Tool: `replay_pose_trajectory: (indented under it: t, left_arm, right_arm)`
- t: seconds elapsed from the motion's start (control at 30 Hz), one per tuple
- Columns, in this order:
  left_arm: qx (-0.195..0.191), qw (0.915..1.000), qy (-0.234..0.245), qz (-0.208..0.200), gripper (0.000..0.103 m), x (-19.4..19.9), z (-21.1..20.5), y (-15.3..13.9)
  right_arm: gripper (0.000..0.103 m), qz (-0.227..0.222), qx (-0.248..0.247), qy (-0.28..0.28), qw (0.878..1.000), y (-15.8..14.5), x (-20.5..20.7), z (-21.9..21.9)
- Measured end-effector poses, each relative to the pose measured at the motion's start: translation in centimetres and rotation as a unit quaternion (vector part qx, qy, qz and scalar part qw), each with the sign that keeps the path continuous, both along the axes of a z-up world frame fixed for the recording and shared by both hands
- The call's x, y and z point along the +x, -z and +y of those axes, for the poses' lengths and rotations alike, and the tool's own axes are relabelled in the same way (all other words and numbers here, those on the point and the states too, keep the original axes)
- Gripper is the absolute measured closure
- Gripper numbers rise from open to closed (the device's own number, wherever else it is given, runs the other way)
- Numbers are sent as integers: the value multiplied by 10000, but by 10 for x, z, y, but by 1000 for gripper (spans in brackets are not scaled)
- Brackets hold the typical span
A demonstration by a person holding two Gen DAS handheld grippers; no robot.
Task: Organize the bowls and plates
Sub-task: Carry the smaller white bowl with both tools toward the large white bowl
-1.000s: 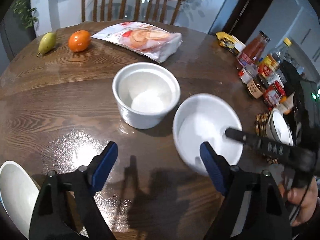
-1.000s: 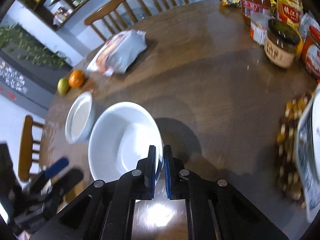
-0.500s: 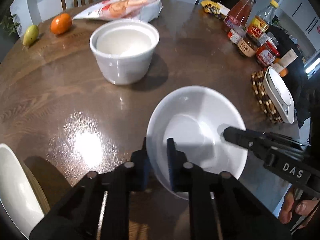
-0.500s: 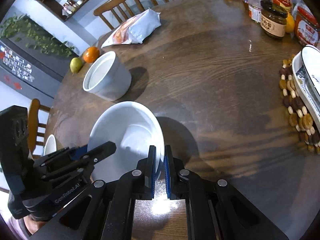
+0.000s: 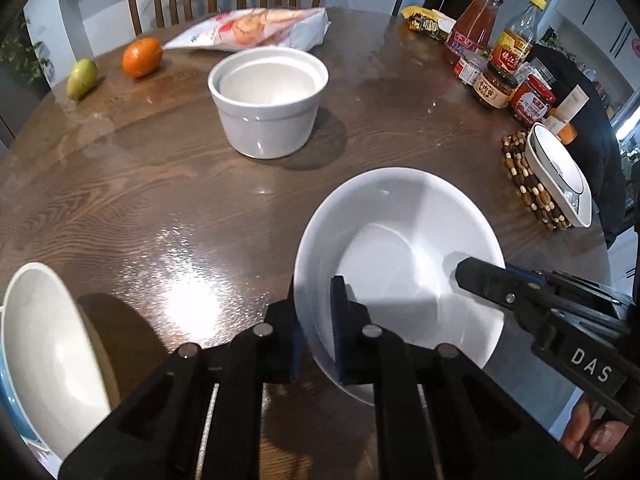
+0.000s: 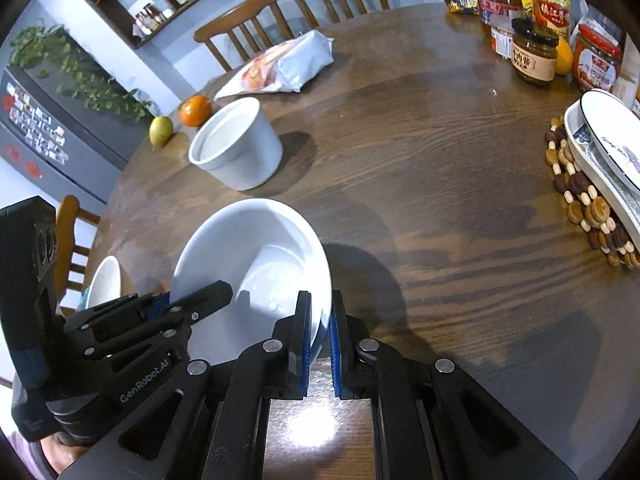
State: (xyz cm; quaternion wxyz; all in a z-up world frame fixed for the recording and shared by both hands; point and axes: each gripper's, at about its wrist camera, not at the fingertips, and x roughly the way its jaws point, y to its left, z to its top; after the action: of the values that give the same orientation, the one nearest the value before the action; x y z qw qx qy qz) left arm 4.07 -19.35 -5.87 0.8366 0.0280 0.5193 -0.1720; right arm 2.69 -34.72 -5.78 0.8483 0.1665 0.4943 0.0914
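White bowl (image 5: 400,256), empty, sits near the bench's (image 5: 160,184) near edge, gripped at its rim from both sides: the left hand-held gripper (image 5: 316,320) is clamped on one side, the right hand-held gripper (image 6: 319,328) on the opposite side. Beyond it stands a deep white pot (image 5: 268,100), also empty. Another bowl (image 5: 44,360) sits at the left edge. Bare wood lies between them.

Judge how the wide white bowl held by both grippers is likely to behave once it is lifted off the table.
The wide white bowl looks like glazed ceramic: probably rigid, fairly heavy and breakable if dropped. Its glossy rim may slip between the pads. The left gripper and right gripper each pinch the rim at separate spots, so it should stay fairly level rather than swing.
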Motion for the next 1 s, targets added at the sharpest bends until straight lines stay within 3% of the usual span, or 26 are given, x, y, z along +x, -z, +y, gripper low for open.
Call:
replay_pose_trajectory:
  t: [1.0]
  left_arm:
    - [-11, 9956, -141, -930, 93, -39, 50, -47]
  right_arm:
    - [93, -775, -465, -222, 9957, -55, -36, 59]
